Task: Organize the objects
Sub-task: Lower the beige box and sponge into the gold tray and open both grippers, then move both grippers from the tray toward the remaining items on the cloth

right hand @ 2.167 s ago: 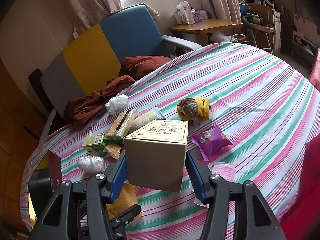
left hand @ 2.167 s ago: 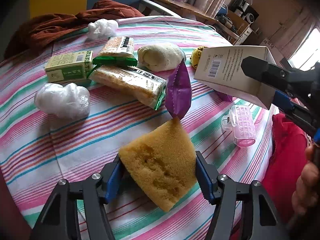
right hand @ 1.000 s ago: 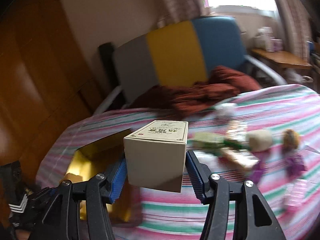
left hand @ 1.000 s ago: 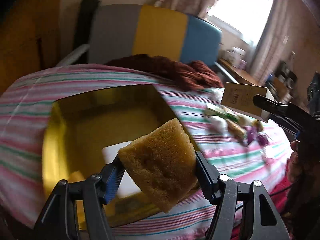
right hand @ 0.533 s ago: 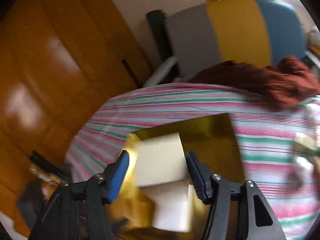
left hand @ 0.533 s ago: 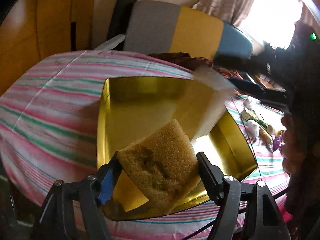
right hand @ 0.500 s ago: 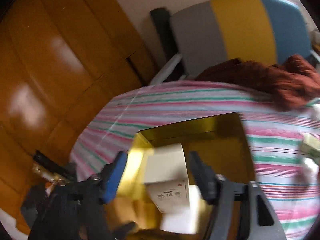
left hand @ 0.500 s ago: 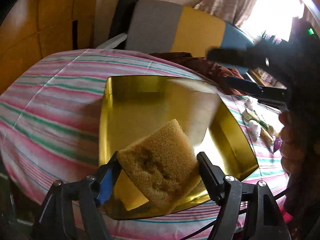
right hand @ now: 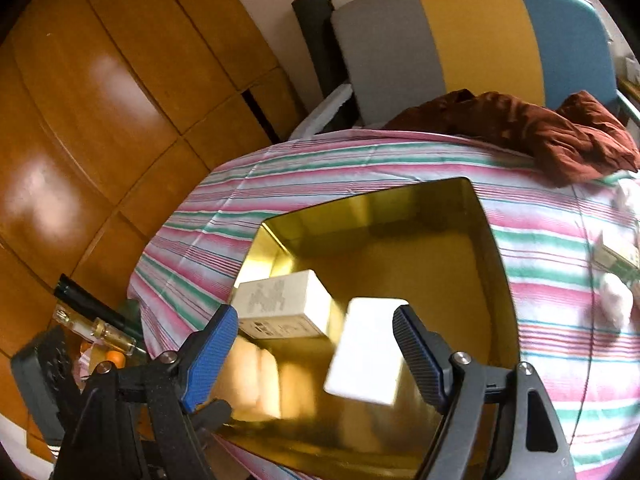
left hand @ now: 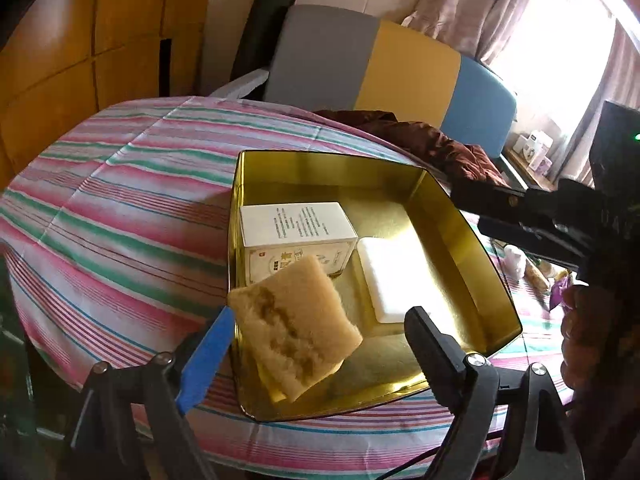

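Note:
A gold tin tray (left hand: pixel 452 208) sits on the striped tablecloth. A cream box (left hand: pixel 296 228) lies in its left part beside a flat white block (left hand: pixel 396 276). My left gripper (left hand: pixel 320 320) hangs over the tray's near edge with its jaws opening. The tan sponge (left hand: pixel 296 324) is between them, tilted, leaning by the left pad and clear of the right finger. My right gripper (right hand: pixel 316 356) is open and empty above the tray (right hand: pixel 380 208), with the cream box (right hand: pixel 280 304) and the white block (right hand: pixel 368 352) below it. Its black fingers (left hand: pixel 516 204) reach in from the right.
A brown cloth (right hand: pixel 540 128) lies at the table's far edge before a grey, yellow and blue chair (right hand: pixel 460 32). Small packets and white wads (right hand: pixel 616 296) lie right of the tray. Wood panels (right hand: pixel 100 100) stand left, with a bottle (right hand: pixel 96 328) low beside the table.
The cream box has left my right gripper and landed in the tray, and those jaws stand wide. My left jaws have spread and the sponge has tipped loose between them.

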Demonstrator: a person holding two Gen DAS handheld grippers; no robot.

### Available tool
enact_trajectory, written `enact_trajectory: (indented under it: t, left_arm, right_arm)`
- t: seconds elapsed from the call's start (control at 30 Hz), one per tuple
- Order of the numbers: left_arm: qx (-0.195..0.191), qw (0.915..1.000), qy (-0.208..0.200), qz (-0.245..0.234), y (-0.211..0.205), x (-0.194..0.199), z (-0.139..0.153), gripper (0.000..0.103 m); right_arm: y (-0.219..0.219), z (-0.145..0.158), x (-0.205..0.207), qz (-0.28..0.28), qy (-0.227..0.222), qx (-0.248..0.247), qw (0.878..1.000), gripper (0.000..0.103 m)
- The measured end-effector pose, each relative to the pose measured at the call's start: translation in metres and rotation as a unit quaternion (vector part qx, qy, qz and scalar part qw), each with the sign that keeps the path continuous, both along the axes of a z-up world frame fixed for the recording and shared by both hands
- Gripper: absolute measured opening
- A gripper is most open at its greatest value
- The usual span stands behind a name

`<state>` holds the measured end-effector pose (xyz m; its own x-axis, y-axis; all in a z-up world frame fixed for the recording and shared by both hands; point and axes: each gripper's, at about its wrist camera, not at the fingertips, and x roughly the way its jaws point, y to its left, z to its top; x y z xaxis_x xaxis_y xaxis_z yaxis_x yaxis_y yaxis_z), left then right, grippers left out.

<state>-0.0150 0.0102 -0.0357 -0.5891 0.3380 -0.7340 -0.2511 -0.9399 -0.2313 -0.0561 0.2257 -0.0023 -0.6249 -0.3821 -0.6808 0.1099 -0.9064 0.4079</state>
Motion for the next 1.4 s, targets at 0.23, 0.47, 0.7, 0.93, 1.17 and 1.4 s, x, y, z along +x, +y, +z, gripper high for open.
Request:
enact_trajectory:
  t: [0.23,0.47,0.7,0.93,1.17,1.4]
  left_arm:
    - [-0.013,0.9997,0.018,0.008,0.004,0.005,0.013,0.088]
    - [-0.024,0.9987,0.041,0.020,0.004,0.006,0.026,0.089]
    - [-0.045,0.9963,0.070,0.020,0.010,0.013,0.037,0.091]
    - [-0.061,0.9937,0.094,0.009,0.021,0.021,0.045,0.091]
    - [-0.074,0.9911,0.111,-0.006,0.034,0.030,0.049,0.091]
    - [-0.090,0.9873,0.129,-0.023,0.047,0.037,0.054,0.091]
  right_arm:
    - [0.002,-0.001,0.014,-0.010,0.005,0.025,1.000,0.081]
    - [0.008,-0.002,0.027,-0.021,0.012,0.048,0.999,0.081]
    - [0.014,-0.006,0.040,-0.029,0.015,0.072,0.997,0.081]
    - [0.023,-0.010,0.049,-0.044,0.011,0.081,0.996,0.081]
    - [0.034,-0.009,0.059,-0.060,0.015,0.087,0.994,0.081]
    - [0.047,-0.010,0.065,-0.077,0.015,0.091,0.993,0.081]
